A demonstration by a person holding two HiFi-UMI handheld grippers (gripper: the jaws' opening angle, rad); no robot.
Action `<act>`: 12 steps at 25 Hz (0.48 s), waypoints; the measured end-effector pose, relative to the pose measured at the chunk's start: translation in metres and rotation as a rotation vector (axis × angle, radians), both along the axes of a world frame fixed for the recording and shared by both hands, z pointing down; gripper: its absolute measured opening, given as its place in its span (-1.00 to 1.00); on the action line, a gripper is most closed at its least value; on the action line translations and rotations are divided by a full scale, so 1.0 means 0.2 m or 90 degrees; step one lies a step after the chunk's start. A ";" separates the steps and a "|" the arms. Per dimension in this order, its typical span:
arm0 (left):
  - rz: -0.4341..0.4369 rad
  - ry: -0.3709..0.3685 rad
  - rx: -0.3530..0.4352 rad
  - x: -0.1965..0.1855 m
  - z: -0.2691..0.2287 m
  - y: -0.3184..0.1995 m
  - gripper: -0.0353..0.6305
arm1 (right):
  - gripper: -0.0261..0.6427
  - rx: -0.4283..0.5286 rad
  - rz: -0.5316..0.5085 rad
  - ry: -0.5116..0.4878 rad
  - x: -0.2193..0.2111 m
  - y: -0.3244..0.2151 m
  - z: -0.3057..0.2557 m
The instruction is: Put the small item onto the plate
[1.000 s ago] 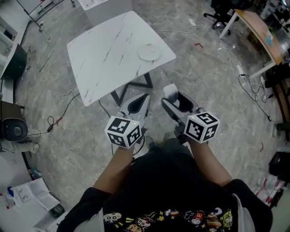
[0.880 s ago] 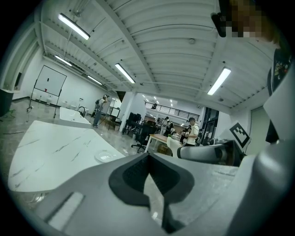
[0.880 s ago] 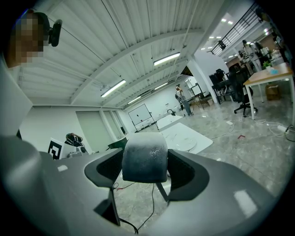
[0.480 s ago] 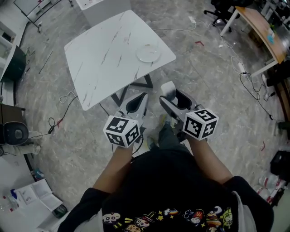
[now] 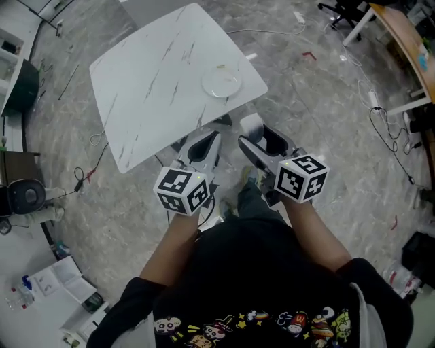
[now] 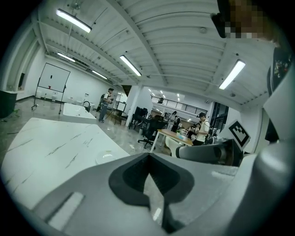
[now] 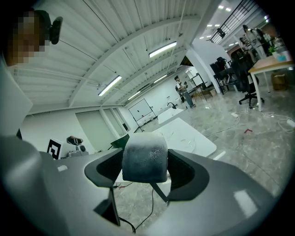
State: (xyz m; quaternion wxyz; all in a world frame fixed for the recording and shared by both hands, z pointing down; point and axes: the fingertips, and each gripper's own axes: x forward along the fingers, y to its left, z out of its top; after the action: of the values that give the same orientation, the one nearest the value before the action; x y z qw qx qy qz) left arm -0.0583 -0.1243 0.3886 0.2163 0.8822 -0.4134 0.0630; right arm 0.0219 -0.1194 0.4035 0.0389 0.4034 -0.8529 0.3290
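Observation:
A small whitish block (image 7: 144,157) sits clamped between the jaws of my right gripper (image 7: 146,171); in the head view the block (image 5: 252,125) shows at the tip of the right gripper (image 5: 254,136), just off the near corner of the white marble table (image 5: 156,88). A clear round plate (image 5: 221,83) lies on the table near its right edge; it also shows faintly as a plate (image 6: 107,157) in the left gripper view. My left gripper (image 5: 206,144) is shut with nothing in it, held over the table's near edge.
Cables (image 5: 92,163) trail over the grey floor to the table's left. A wooden desk (image 5: 408,47) and office chair (image 5: 346,8) stand at far right. Shelving and boxes (image 5: 47,285) line the left. People stand far off in the hall (image 6: 202,129).
The table and plate have drawn nearer in the head view as I step forward. Both grippers now reach the table's near edge. The right gripper keeps hold of the block.

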 end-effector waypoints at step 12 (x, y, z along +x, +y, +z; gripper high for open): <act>-0.082 -0.007 -0.036 0.16 0.14 -0.46 -0.89 | 0.06 -0.018 -0.107 0.019 0.12 -0.53 0.15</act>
State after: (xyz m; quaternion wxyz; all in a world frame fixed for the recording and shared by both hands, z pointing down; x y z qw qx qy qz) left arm -0.0254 -0.2161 0.4162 0.2423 0.8470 -0.4686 0.0652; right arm 0.0463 -0.2247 0.4343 0.0848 0.3349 -0.8783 0.3305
